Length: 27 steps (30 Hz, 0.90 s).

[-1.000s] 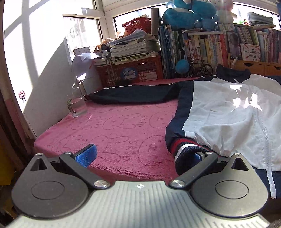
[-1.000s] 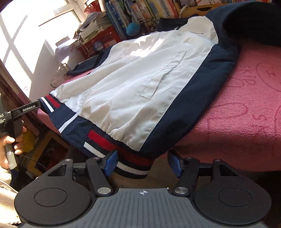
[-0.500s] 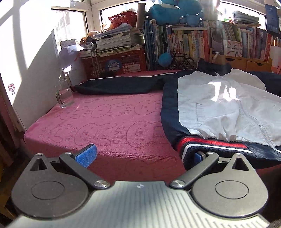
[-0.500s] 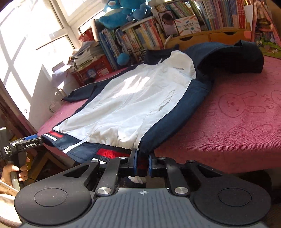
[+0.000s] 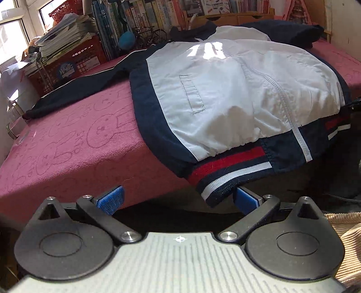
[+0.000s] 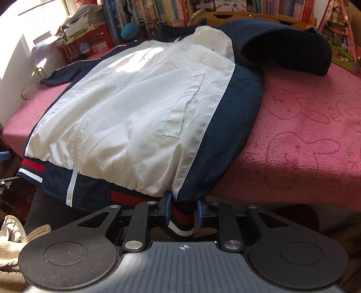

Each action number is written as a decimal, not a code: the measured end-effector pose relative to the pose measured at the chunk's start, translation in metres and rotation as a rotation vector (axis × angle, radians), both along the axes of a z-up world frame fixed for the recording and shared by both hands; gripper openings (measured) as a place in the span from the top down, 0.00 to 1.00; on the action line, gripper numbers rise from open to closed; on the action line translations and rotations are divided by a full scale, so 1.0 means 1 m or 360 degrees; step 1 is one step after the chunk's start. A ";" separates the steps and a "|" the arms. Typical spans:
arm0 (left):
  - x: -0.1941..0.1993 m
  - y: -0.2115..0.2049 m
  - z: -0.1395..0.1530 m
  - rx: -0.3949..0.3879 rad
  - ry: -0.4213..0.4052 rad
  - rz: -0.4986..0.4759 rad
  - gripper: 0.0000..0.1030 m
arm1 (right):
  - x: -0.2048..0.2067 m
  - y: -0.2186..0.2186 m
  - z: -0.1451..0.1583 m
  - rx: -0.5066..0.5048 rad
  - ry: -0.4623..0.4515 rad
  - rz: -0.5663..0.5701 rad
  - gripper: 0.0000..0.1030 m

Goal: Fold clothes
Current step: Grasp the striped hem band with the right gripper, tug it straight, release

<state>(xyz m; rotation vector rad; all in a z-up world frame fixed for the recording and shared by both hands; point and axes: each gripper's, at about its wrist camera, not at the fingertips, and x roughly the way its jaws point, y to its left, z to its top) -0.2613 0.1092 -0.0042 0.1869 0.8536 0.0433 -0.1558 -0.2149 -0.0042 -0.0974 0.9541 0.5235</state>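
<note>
At the near edge of the pink rabbit-print bed point(image 5: 74, 144), my right tongs point(image 6: 182, 213) pinch the striped hem of the navy-and-white zip jacket point(image 6: 126, 117) while my left tongs point(image 5: 178, 199) gape empty just beside its other corner, so a one-sided pull could skew it

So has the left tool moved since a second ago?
Yes. The left tool has swung right: the red crate sits further left, and the jacket now fills the view.

A lived-in home room: crowded bookshelves point(image 5: 158, 13), a red crate point(image 5: 74, 60) stacked with papers, and a table under a pink bunny-print towel point(image 6: 304, 126).
</note>
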 end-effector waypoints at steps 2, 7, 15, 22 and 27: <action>-0.004 0.005 0.010 -0.0083 -0.0021 -0.0078 0.00 | -0.001 -0.004 0.012 -0.0049 0.0001 0.0039 0.65; -0.004 0.017 0.053 -0.0338 -0.0295 -0.0255 0.00 | -0.004 -0.027 0.067 -0.0045 -0.0186 0.0038 0.34; 0.116 -0.010 0.040 -0.0392 -0.0478 -0.0091 0.00 | 0.038 0.063 0.076 0.0106 -0.0726 0.0252 0.27; 0.149 0.001 -0.016 -0.0245 -0.0214 0.0066 0.00 | 0.066 0.124 0.020 -0.0033 -0.0546 0.0500 0.27; 0.137 0.021 -0.015 -0.0216 -0.0212 0.0137 0.00 | 0.094 0.092 0.011 -0.0061 -0.0392 0.0335 0.23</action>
